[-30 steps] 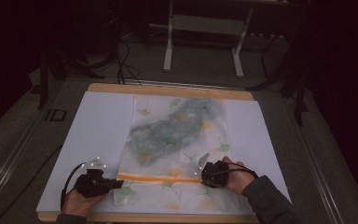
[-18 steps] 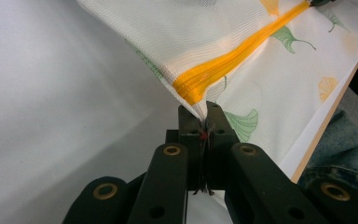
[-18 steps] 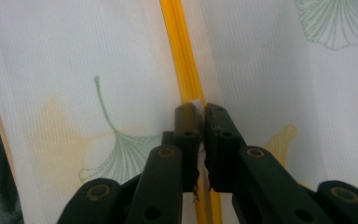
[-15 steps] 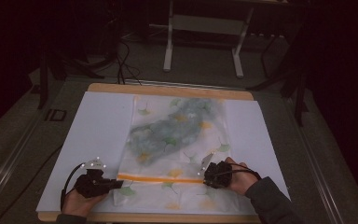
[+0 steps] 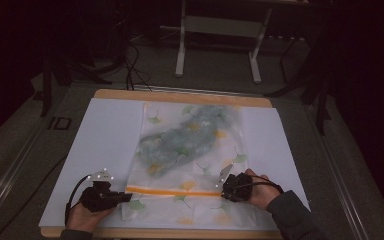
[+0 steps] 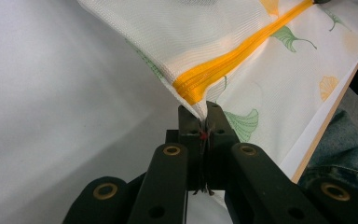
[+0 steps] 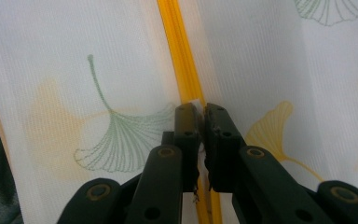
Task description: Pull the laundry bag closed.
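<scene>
Pinching the mesh bag (image 5: pixel 190 150) flat on the table, my left gripper (image 6: pixel 204 122) clamps its zipper-end corner, my right gripper (image 7: pixel 200 122) nips the zipper pull. The orange zipper (image 5: pixel 172 191) runs straight between them.

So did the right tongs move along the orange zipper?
Yes. The right tongs slid a little toward the person's right along the orange zipper, ending nearer the mesh bag's right edge.
</scene>
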Tool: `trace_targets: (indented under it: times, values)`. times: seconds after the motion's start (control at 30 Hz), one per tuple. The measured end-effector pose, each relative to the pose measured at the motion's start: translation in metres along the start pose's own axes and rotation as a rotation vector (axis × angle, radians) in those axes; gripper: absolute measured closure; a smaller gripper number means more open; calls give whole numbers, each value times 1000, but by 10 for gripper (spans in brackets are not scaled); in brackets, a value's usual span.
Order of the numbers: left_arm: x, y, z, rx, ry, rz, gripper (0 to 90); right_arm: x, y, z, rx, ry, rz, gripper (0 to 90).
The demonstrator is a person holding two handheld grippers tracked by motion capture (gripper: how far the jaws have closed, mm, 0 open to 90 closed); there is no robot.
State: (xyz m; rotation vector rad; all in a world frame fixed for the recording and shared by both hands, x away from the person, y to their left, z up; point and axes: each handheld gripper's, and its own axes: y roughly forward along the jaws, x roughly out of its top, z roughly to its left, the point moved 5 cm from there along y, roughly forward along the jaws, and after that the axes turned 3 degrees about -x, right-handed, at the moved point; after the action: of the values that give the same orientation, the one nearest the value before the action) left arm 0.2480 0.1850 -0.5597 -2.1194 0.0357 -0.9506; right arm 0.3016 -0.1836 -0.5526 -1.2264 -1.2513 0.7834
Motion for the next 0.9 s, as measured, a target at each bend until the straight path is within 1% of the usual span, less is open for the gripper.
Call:
trace_targets:
  times: [0.43, 0.9]
  values:
    - [0, 0, 0, 1, 0, 0, 882, -7, -2, -1, 2, 21, -6, 842]
    - [0, 0, 0, 2, 1, 1, 882, -20, -5, -5, -3, 44, -5, 843]
